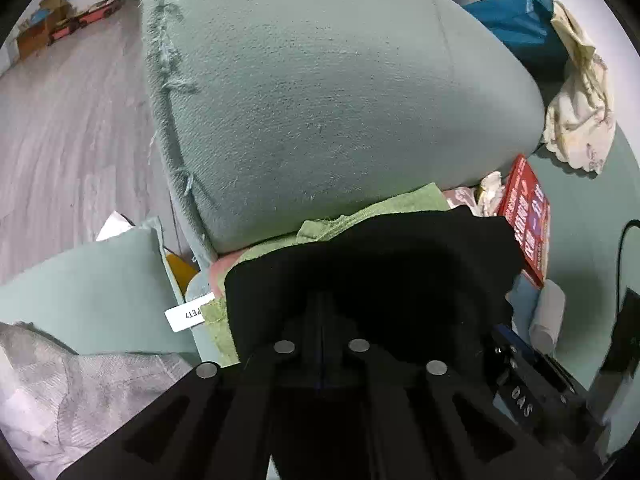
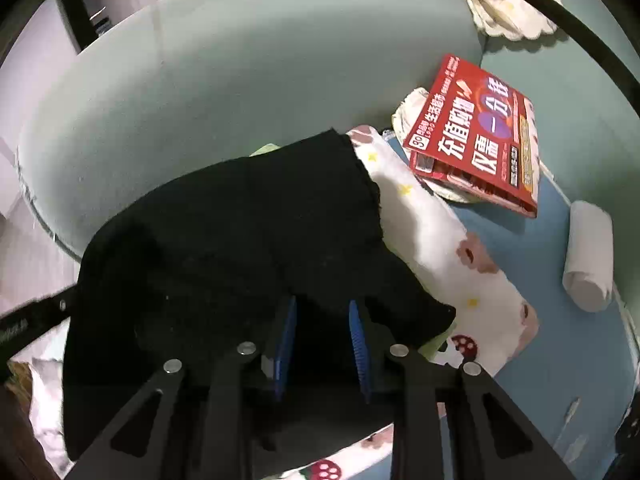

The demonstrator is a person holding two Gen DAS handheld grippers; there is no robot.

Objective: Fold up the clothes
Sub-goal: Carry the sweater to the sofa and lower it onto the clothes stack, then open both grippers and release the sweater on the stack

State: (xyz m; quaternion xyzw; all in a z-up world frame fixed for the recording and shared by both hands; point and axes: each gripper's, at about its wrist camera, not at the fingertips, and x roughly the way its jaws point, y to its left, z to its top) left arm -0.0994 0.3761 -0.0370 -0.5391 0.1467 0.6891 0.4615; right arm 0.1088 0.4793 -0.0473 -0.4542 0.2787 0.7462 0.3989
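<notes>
Left gripper point(image 1: 322, 312) closed, seemingly on black garment point(image 1: 372, 264) | right gripper point(image 2: 322, 312) clamps its hem | sofa arm point(image 1: 320, 100) close ahead

Both views sit on the hand-held grippers and look steeply down along their fingers, very near a black garment point(image 1: 372, 272) that fills the lower middle of each frame. The left wrist view faces the sage-green sofa arm point(image 1: 340, 100), with grey wood floor point(image 1: 72, 128) at 9 o'clock and a red booklet point(image 1: 528, 224) at 3 o'clock. The right wrist view faces the same sofa arm point(image 2: 240, 80) from farther right, so the booklet point(image 2: 476, 136) lies at 2 o'clock. Both share the garment point(image 2: 224, 240), sofa arm, booklet and a white cloth roll point(image 1: 548, 316) point(image 2: 588, 256).
</notes>
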